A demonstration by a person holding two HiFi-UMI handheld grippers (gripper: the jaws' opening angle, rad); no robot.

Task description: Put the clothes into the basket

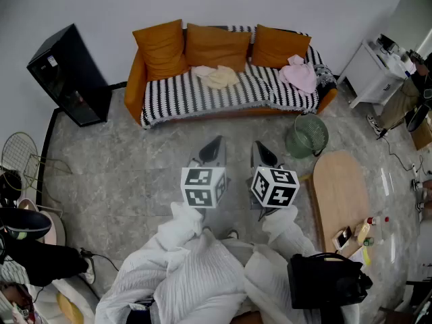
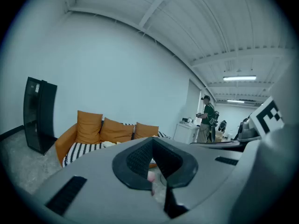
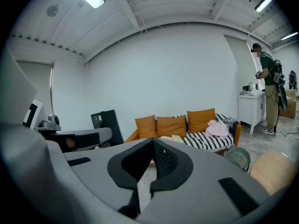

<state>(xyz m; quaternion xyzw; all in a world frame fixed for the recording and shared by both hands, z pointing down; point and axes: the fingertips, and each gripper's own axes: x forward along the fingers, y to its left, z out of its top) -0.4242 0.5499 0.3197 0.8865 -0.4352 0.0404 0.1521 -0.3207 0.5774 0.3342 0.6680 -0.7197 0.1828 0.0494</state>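
On the striped sofa [image 1: 175,96] lay cream garment [image 1: 217,76] and pink garment [image 1: 299,75], green mesh basket [image 1: 307,136] stood nearby, left gripper [image 1: 216,142] and right gripper [image 1: 260,147] had jaws pressed together, empty.

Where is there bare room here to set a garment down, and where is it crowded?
Bare: the sofa seat between the cream garment and the pink garment; the floor left of the green basket; the wooden table's far end. Crowded: the table's near end, with bottles.
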